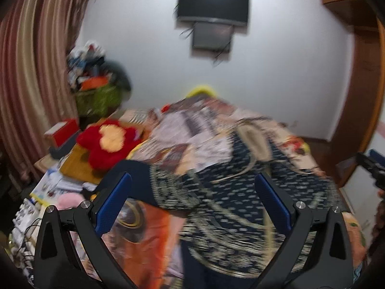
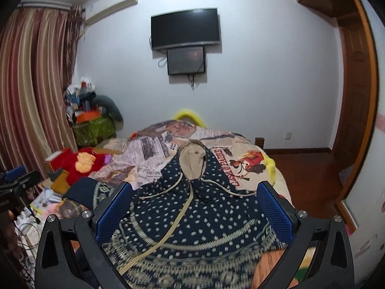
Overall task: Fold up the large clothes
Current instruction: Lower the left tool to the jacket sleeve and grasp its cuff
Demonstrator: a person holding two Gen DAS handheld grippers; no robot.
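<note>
Navy hooded garment [image 2: 192, 216], white dots, patterned cream bands near the hem, beige hood lining and drawcords, lies spread front-up on the bed [image 2: 240, 159], hood toward the far wall, one sleeve out to the left. Left gripper [image 1: 192, 207] spread wide above it, holding nothing; left view blurred. Right gripper [image 2: 195, 214] also spread, empty, over the chest.

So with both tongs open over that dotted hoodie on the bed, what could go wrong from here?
1. The loose drawstring trails across the navy hoodie; the right tongs might pinch cord rather than fabric.
2. The left sleeve hangs near the bed's cluttered edge, so folding could drag it off.
3. The left tongs view is blurred, suggesting fast motion; a grasp may miss.
</note>
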